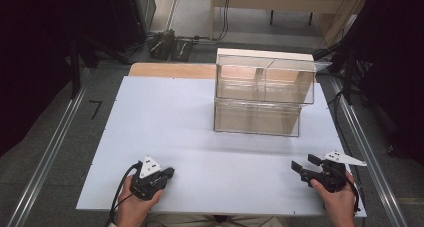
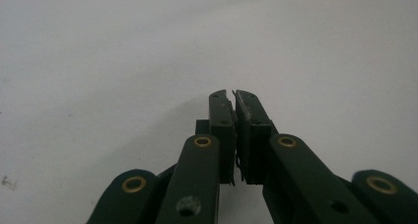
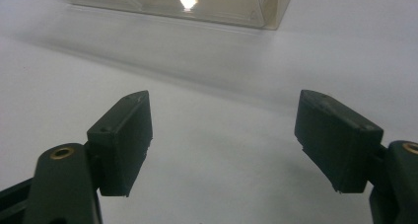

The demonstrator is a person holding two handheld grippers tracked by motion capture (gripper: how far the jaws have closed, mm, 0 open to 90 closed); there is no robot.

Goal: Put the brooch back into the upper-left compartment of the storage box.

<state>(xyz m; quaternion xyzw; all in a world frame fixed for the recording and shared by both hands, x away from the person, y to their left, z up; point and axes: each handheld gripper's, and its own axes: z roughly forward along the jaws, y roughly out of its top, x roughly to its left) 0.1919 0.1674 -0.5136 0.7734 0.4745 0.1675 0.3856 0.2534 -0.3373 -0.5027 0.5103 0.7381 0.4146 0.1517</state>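
At the near left edge of the white counter [image 1: 165, 122], the left tool [image 1: 169, 173] rests low in a hand [image 1: 134, 204], jaws pressed together and empty. Farther back, right of centre, stands a clear two-tier bin [image 1: 260, 94], its long axis running across the counter and its open fronts facing the person. At the near right, the right tool [image 1: 302, 166] has jaws spread wide, empty, aimed toward the bin.

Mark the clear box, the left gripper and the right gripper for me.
clear box [image 1: 260, 94]: high view, on its front wall.
left gripper [image 2: 232, 98]: left gripper view, at the tips of its closed jaws.
right gripper [image 3: 224, 135]: right gripper view, midway between its spread jaws.
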